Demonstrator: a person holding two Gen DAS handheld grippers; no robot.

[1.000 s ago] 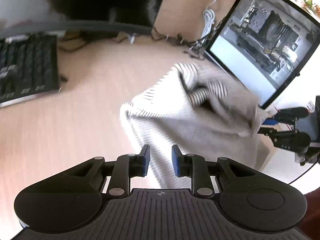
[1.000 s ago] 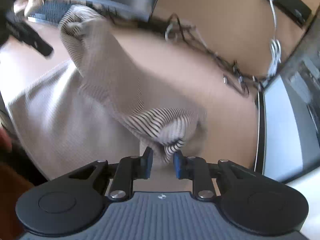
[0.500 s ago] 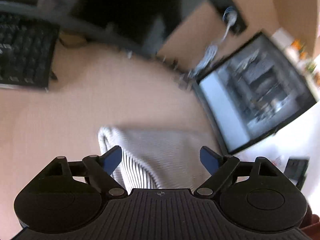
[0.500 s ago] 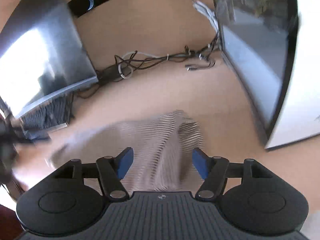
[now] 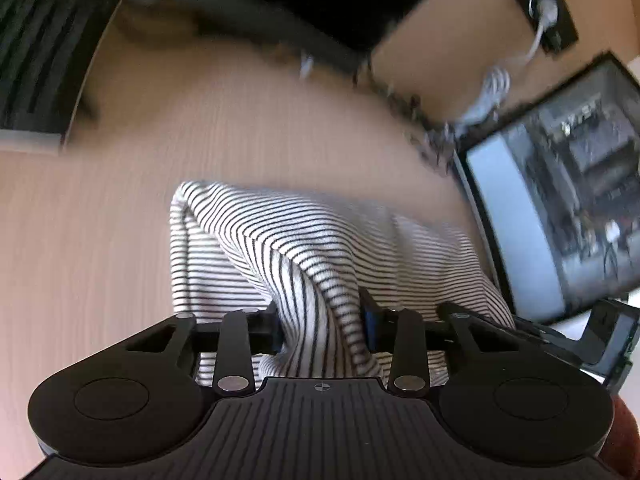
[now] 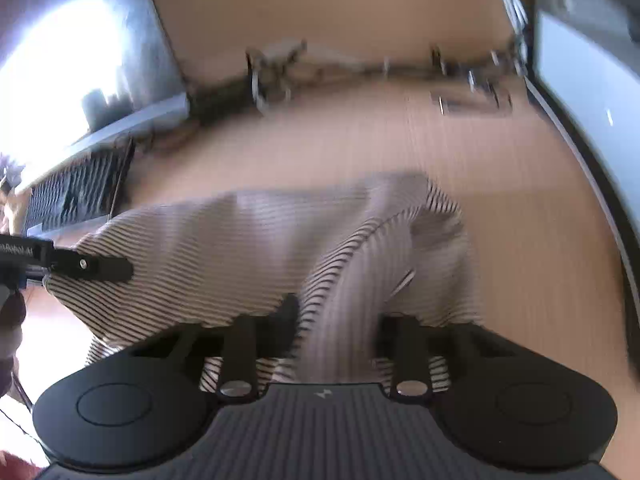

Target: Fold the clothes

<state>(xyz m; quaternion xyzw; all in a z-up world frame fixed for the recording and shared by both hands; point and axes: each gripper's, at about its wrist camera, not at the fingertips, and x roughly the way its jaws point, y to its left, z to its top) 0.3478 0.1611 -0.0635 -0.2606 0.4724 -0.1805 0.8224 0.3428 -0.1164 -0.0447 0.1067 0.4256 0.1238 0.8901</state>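
A white garment with thin black stripes lies bunched on the wooden desk. In the left wrist view my left gripper is shut on a raised fold of the garment at its near edge. In the right wrist view the same garment spreads to the left, and my right gripper is shut on a ridge of the cloth. The left gripper shows at the garment's left edge in the right wrist view. Both views are blurred.
A black keyboard lies at the far left. A monitor stands at the right, with tangled cables along the back of the desk. A second screen stands at the left back.
Half a second ago both grippers were open above the dropped garment. Now both have come down and closed on folds of its near edge.
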